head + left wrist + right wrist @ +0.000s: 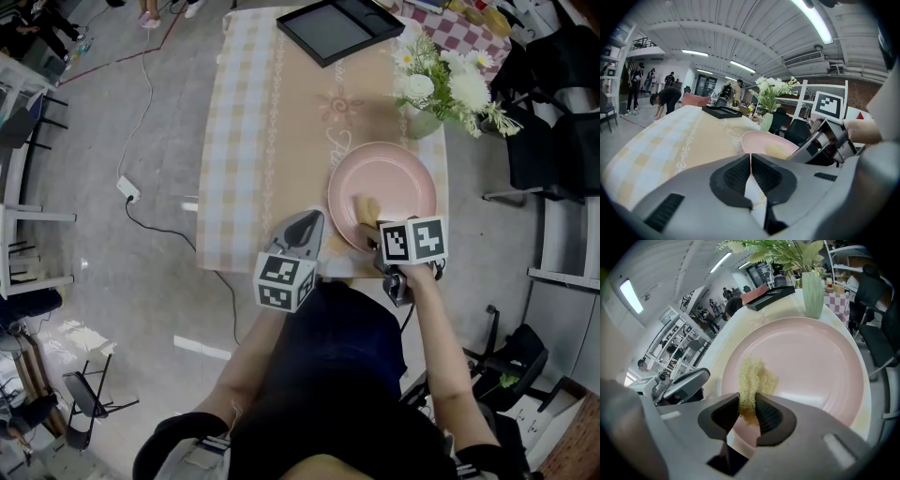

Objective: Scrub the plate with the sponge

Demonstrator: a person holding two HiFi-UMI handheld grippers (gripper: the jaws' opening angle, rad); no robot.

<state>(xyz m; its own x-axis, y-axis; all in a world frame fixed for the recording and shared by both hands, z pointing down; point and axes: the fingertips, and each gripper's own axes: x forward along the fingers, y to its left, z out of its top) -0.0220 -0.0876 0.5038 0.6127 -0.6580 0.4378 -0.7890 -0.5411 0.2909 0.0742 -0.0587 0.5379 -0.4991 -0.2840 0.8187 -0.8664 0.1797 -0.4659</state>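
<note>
While right gripper (749, 403) pinches sponge (752, 378) | checked tablecloth (246, 141) | grey floor (112, 281)

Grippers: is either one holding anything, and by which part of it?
The right gripper pinches the yellow sponge by its near end; the rest lies on the pink plate. The left gripper is shut on nothing.

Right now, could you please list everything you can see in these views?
plate: one, pink, near table edge, right side
sponge: one, yellow, on the plate
vase of flowers: one, pale green vase with white blooms, beyond the plate
tray: one, black, far end of table
tablecloth: one, beige check, covering table
power strip: one, white, floor at left
left gripper: shut, empty, left of plate
right gripper: shut on sponge
</note>
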